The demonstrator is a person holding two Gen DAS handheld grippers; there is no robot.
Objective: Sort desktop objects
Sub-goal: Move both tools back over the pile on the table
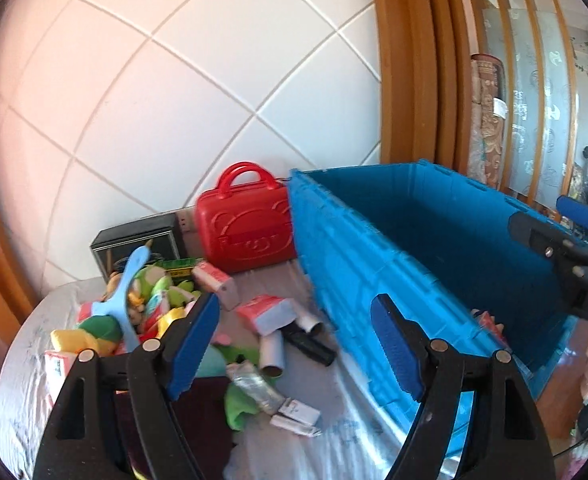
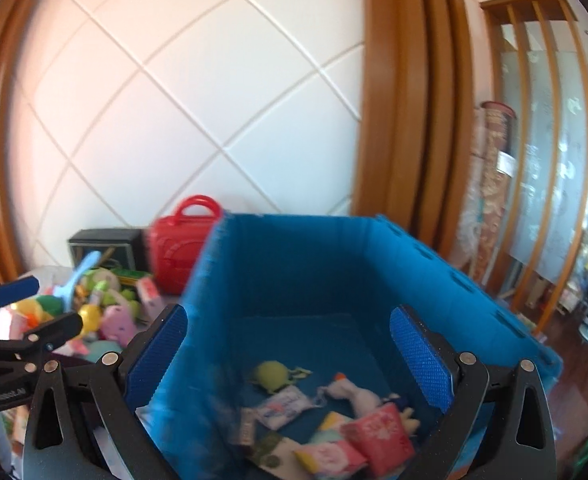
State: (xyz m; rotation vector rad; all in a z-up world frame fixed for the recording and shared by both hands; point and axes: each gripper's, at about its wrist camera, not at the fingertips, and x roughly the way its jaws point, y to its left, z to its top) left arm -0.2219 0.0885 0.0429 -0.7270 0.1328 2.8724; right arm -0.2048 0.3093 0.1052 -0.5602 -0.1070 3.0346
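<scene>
A blue bin (image 2: 334,280) is seen at the table's right edge, with small packets (image 2: 378,436) and a white plush (image 2: 354,394) lying on its floor. The right gripper (image 2: 289,356) is held above the bin, jaws spread wide and nothing pinched. The left gripper (image 1: 294,344) is held over the table (image 1: 334,432), jaws likewise spread and empty. A heap of toys (image 1: 133,308) is piled at the table's left side. A red case (image 1: 245,224) is set against the back edge, touching the bin.
</scene>
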